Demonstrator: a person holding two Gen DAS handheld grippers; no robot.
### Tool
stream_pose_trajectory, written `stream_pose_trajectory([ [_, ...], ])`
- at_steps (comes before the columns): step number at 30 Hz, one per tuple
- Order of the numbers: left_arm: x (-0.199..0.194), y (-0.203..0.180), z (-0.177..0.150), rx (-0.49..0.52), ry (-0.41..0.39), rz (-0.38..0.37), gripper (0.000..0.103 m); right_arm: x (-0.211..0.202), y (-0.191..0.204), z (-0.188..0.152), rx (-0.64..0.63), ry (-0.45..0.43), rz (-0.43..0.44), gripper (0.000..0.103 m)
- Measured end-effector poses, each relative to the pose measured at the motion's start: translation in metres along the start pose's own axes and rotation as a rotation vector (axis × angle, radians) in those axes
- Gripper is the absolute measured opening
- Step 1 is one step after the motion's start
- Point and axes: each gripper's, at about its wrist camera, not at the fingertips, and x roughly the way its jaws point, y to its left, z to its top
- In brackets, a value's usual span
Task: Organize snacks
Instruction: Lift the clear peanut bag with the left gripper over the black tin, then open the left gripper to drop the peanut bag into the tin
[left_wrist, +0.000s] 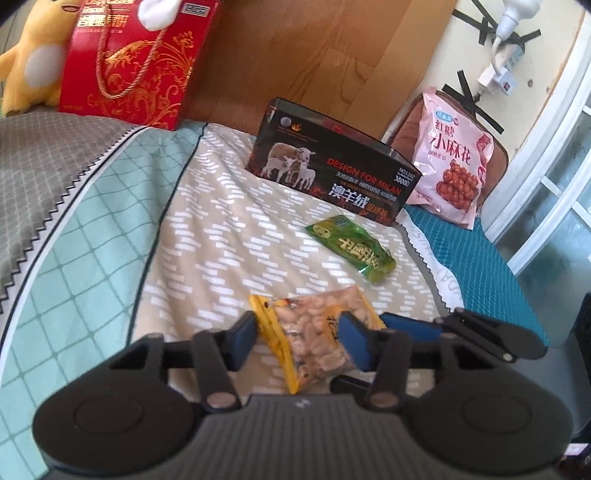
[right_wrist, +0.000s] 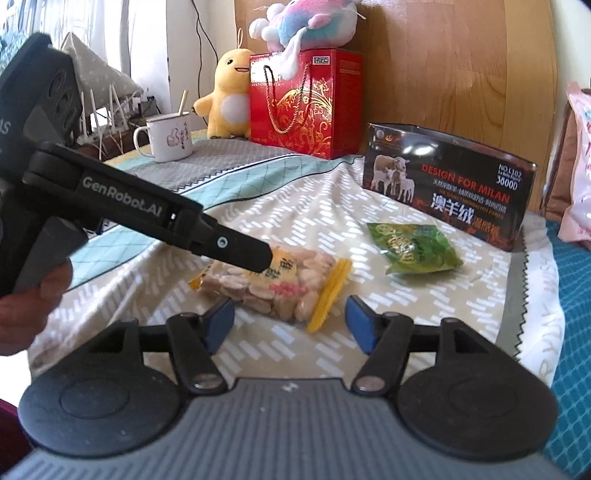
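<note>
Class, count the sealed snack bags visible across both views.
3: peanut bag between the left claw fingers, green bag before the black box, pink bag beside it.

Bare bedspread (right_wrist: 295, 192) lay open between the peanut bag (right_wrist: 269, 286) and the dark box (right_wrist: 448, 184), and wider still toward the grey pillow edge. The green packet (right_wrist: 415, 247) sat just before the box, narrowing that side. The left gripper (right_wrist: 266, 258) reached across over the peanut bag, blocking approach from that side. The red gift box (right_wrist: 304, 103) and mug (right_wrist: 168, 138) stood well back.
</note>
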Motion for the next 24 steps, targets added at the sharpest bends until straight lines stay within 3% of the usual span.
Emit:
stream_pose_trajectory([
  [1,0.001,-0.002,0.001,0.005,-0.002,0.003,0.045,0.001,0.001,0.001,-0.009,0.003,-0.002,0.06],
  [2,0.002,-0.004,0.002,0.01,-0.001,-0.004,0.041,0.003,0.002,0.002,-0.026,0.001,-0.024,0.042],
  [3,0.004,-0.006,0.004,0.006,0.003,-0.027,0.041,0.003,0.003,0.004,-0.037,0.001,-0.022,0.033],
  [5,0.004,-0.013,0.011,0.025,-0.012,-0.028,0.04,0.002,0.001,0.007,-0.015,-0.004,-0.017,0.029],
  [11,0.008,-0.033,0.053,0.092,-0.089,-0.079,0.04,-0.01,-0.01,0.024,-0.025,-0.119,-0.122,0.026],
  [16,0.036,-0.055,0.111,0.153,-0.167,-0.093,0.041,-0.006,-0.045,0.06,-0.036,-0.207,-0.22,0.026],
  [21,0.086,-0.065,0.162,0.15,-0.166,-0.091,0.044,0.02,-0.1,0.096,0.025,-0.238,-0.303,0.027],
  [24,0.12,-0.065,0.176,0.16,-0.126,-0.015,0.049,0.045,-0.125,0.106,0.043,-0.19,-0.337,0.031],
])
